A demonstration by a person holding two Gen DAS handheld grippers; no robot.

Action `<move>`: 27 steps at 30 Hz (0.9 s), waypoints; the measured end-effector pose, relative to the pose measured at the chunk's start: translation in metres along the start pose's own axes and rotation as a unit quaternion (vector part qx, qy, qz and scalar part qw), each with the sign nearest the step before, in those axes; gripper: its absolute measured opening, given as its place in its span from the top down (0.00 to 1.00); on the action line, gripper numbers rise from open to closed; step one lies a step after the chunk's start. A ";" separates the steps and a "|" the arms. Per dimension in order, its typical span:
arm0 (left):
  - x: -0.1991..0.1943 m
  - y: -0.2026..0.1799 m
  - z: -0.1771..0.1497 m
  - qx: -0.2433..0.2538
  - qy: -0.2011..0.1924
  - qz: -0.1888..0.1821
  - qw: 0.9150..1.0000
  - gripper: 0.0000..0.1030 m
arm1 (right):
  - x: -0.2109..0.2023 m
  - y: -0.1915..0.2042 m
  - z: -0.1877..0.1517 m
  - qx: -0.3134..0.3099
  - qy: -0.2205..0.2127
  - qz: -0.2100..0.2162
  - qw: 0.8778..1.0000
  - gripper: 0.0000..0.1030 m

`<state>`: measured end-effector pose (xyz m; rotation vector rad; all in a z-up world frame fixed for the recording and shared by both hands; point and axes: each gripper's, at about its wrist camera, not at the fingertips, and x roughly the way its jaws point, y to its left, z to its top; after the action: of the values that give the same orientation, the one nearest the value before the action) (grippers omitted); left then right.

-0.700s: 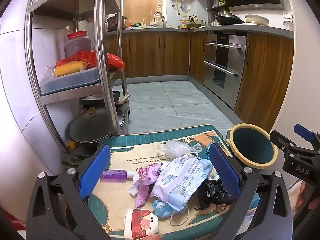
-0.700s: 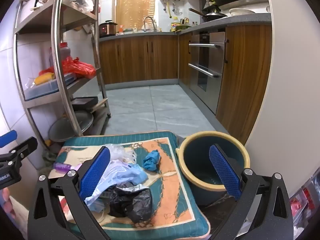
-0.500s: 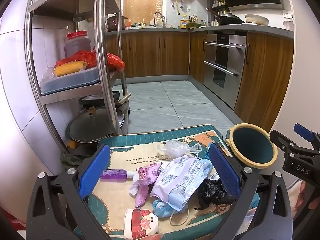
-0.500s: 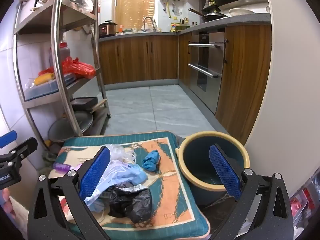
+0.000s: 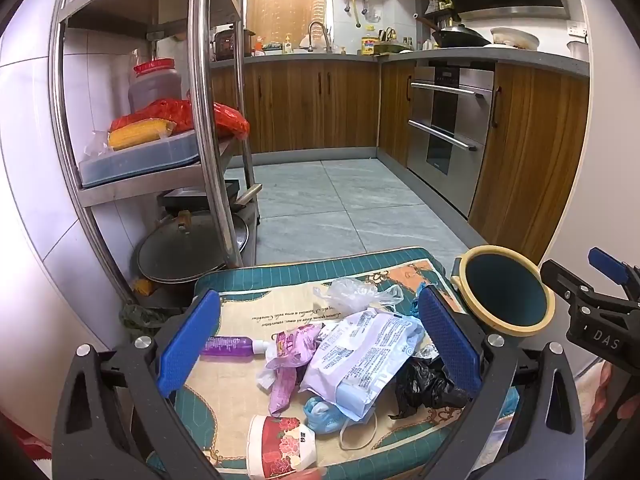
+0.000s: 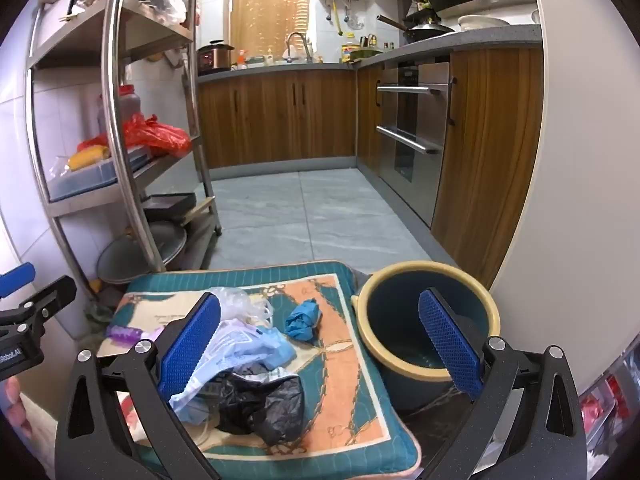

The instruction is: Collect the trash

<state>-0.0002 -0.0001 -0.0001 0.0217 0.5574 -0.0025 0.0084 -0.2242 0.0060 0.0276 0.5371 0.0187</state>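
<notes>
Where cushion (image 6: pixel 352 364) ends, bin (image 6: pixel 430 276) just beside, both jaws spread, floor (image 6: pixel 304 216) beyond

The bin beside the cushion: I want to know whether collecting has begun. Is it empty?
Empty as far as visible: the bin shows only bare dark wall and floor inside; the trash lies on the cushion.

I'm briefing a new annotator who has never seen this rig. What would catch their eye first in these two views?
Probably the heap of trash on the patterned cushion: a white printed wrapper on top, a crumpled black bag beside it, a paper cup at the near edge. Right of the cushion stands the yellow-rimmed bin. Both the left gripper and right gripper hover open, holding nothing.
</notes>
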 end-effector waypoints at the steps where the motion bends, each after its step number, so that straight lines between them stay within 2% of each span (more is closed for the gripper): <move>1: 0.000 0.000 0.000 0.000 0.000 0.000 1.000 0.05 | 0.000 0.000 0.000 0.000 0.000 0.000 1.000 0.04; 27: 0.005 -0.003 -0.008 0.001 0.004 0.000 1.000 0.05 | 0.002 0.001 -0.003 0.000 0.002 0.000 1.000 0.04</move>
<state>0.0002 -0.0033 -0.0099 0.0235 0.5644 -0.0020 0.0086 -0.2235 0.0026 0.0283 0.5408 0.0189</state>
